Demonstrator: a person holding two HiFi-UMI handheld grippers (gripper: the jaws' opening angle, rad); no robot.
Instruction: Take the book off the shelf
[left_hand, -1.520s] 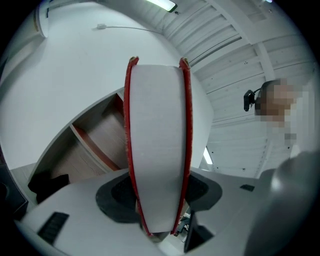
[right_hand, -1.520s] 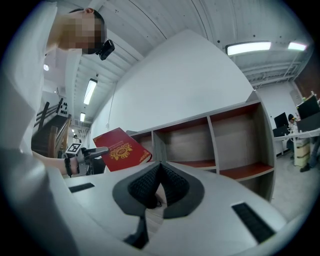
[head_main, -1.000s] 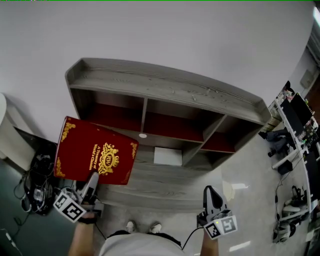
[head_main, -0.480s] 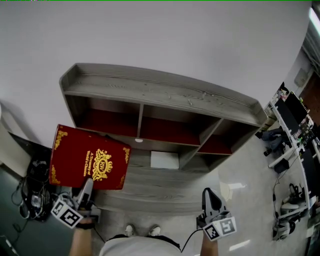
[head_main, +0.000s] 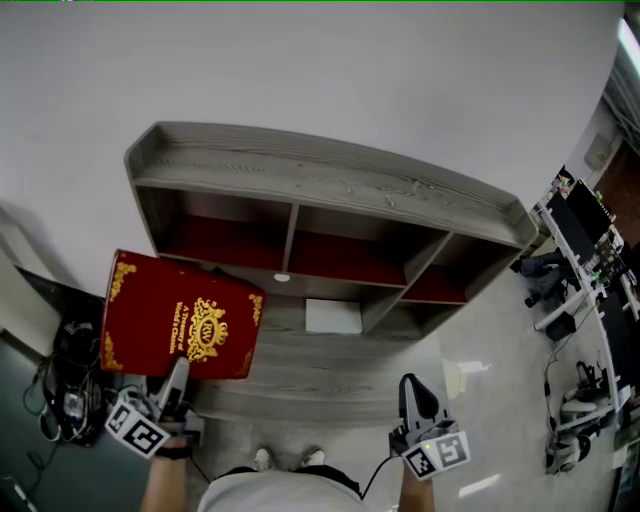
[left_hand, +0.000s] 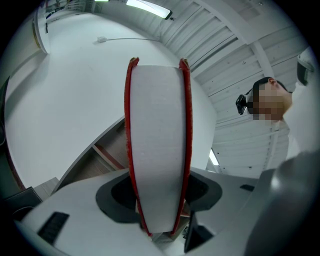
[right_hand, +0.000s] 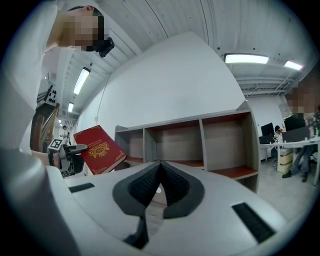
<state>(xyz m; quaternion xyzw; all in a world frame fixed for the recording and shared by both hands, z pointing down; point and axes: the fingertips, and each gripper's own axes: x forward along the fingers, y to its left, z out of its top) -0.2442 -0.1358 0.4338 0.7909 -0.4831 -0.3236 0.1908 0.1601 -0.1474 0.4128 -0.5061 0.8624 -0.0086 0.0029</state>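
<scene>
A thick red book (head_main: 180, 317) with gold print on its cover is out of the grey shelf unit (head_main: 330, 180), held in front of the unit's left end. My left gripper (head_main: 177, 378) is shut on the book's lower edge. In the left gripper view the white page block (left_hand: 157, 150) stands upright between the jaws, red covers on both sides. The right gripper view shows the same book (right_hand: 99, 149) at the left. My right gripper (head_main: 412, 392) hangs low at the right, shut and holding nothing; its dark pads (right_hand: 159, 184) meet.
The shelf unit has red-backed compartments (head_main: 345, 255) and a white sheet (head_main: 334, 316) on its lower board. Cables and gear (head_main: 65, 385) lie on the floor at the left. Desks with monitors (head_main: 590, 250) stand at the right. The person's feet (head_main: 285, 459) are below the shelf.
The book and my left gripper have drifted slightly left and down, away from the shelf, and the whole view has shifted a little. The right gripper has hardly moved.
</scene>
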